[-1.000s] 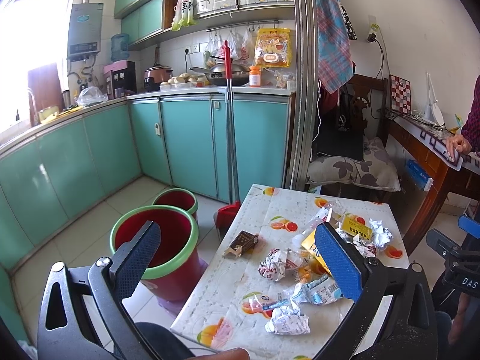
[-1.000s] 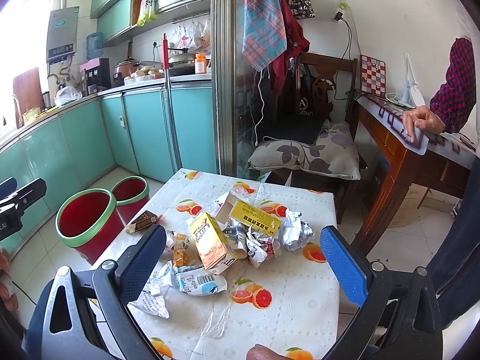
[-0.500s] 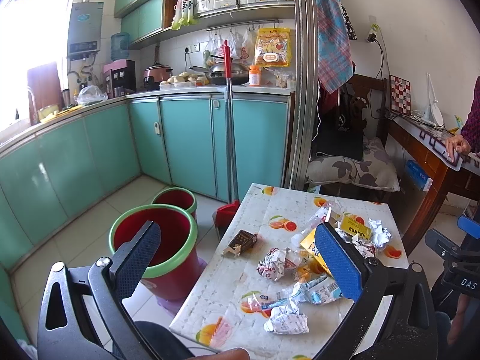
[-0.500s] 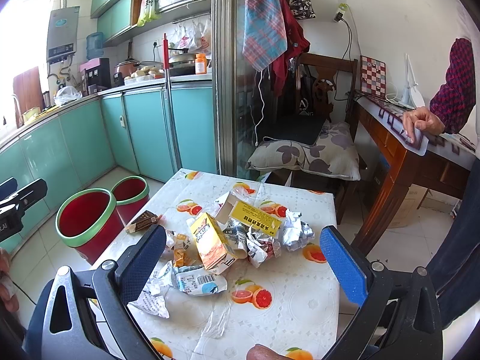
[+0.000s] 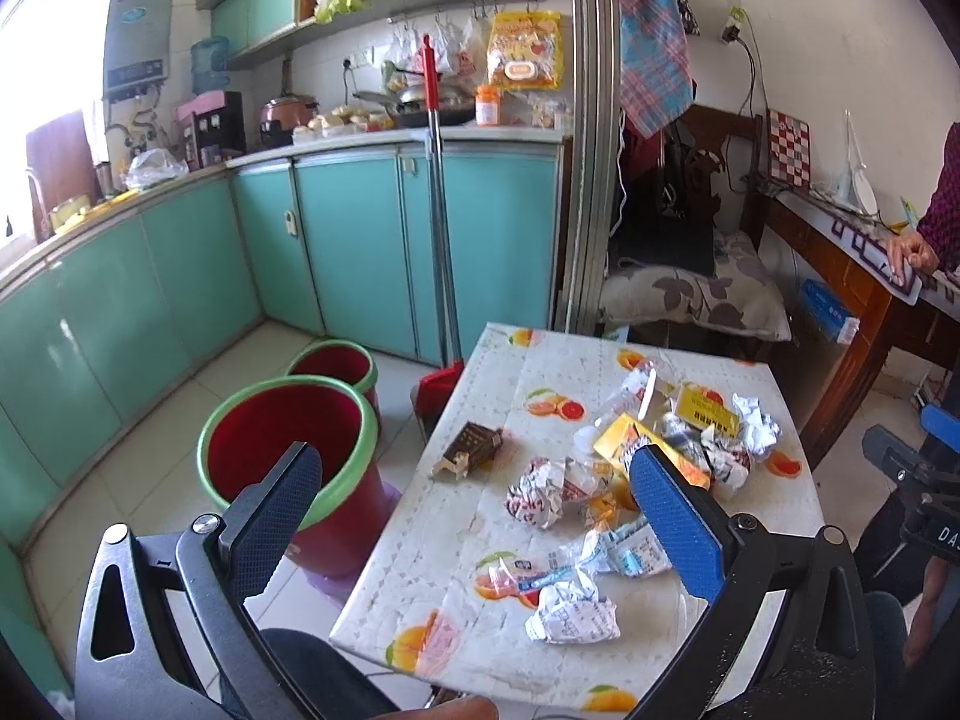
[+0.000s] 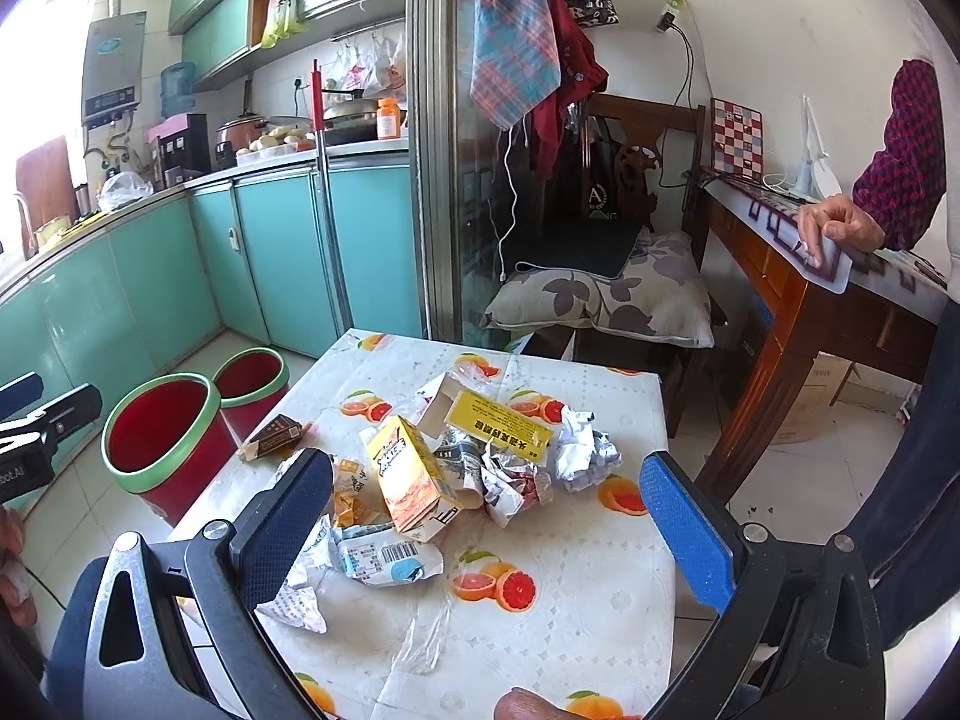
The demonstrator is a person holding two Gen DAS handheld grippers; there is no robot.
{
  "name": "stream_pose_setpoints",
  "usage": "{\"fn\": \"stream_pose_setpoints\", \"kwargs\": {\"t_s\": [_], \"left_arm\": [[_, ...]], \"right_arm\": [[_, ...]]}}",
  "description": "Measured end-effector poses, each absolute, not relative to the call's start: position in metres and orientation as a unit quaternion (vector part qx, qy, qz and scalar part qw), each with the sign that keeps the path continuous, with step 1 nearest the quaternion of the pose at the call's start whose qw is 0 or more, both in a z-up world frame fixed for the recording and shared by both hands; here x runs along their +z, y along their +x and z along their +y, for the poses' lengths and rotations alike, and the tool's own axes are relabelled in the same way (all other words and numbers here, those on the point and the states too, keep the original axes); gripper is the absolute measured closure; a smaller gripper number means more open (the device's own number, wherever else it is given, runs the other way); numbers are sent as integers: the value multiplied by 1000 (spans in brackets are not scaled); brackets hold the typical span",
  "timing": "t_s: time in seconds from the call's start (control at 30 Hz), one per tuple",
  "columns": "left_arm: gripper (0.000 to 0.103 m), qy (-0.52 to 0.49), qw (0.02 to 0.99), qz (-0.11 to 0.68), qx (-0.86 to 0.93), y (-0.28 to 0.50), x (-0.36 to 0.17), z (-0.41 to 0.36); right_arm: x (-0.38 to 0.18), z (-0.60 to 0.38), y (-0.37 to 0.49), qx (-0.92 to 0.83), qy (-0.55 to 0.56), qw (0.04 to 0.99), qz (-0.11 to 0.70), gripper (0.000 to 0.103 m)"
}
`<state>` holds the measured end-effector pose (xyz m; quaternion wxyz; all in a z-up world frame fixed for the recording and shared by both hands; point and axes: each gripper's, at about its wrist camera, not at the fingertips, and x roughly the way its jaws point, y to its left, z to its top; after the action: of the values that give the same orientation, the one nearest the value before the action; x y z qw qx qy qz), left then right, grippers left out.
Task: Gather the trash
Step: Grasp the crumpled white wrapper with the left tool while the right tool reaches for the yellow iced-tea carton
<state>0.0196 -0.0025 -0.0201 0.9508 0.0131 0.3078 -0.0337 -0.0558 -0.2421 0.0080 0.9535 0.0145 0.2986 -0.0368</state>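
Note:
Trash lies heaped on a small table with an orange-print cloth (image 6: 588, 546): an orange juice carton (image 6: 414, 483), a yellow box (image 6: 501, 426), crumpled paper balls (image 6: 585, 450), a blue-white wrapper (image 6: 384, 561) and a brown box (image 6: 273, 435). The table also shows in the left wrist view (image 5: 480, 546), with a crumpled paper ball (image 5: 570, 615) near its front and the brown box (image 5: 471, 450). My left gripper (image 5: 474, 522) is open and empty above the table's left front edge. My right gripper (image 6: 486, 531) is open and empty above the table's front.
Two red bins with green rims (image 5: 288, 450) (image 6: 162, 441) stand on the floor left of the table. A red broom (image 5: 438, 228) leans on teal cabinets. A cushioned chair (image 6: 600, 294) stands behind the table. A person leans on a wooden desk (image 6: 828, 294) at right.
Both views have shifted only slightly. Both grippers stay open and empty; the trash has not moved.

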Motion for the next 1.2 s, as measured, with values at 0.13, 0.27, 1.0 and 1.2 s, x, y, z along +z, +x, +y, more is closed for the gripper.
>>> {"fn": "stream_pose_setpoints", "kwargs": {"t_s": [0.13,0.27,1.0,1.2], "left_arm": [[0,21,933,354,-53,40,-44,-7],[0,35,914,397,-81,62,-66,-18],[10,173,823,524,-134,169,-201,-76],[65,157,816,539,-134,179,-211,-72]], "right_arm": [[-2,-252,-54,-46,22,950,308,0],[-12,-263,-52,-54,29,946,317,0],[-53,-323,-24,-107,69,926,356,0],[-61,-331,-16,-116,68,920,368,0]]}}
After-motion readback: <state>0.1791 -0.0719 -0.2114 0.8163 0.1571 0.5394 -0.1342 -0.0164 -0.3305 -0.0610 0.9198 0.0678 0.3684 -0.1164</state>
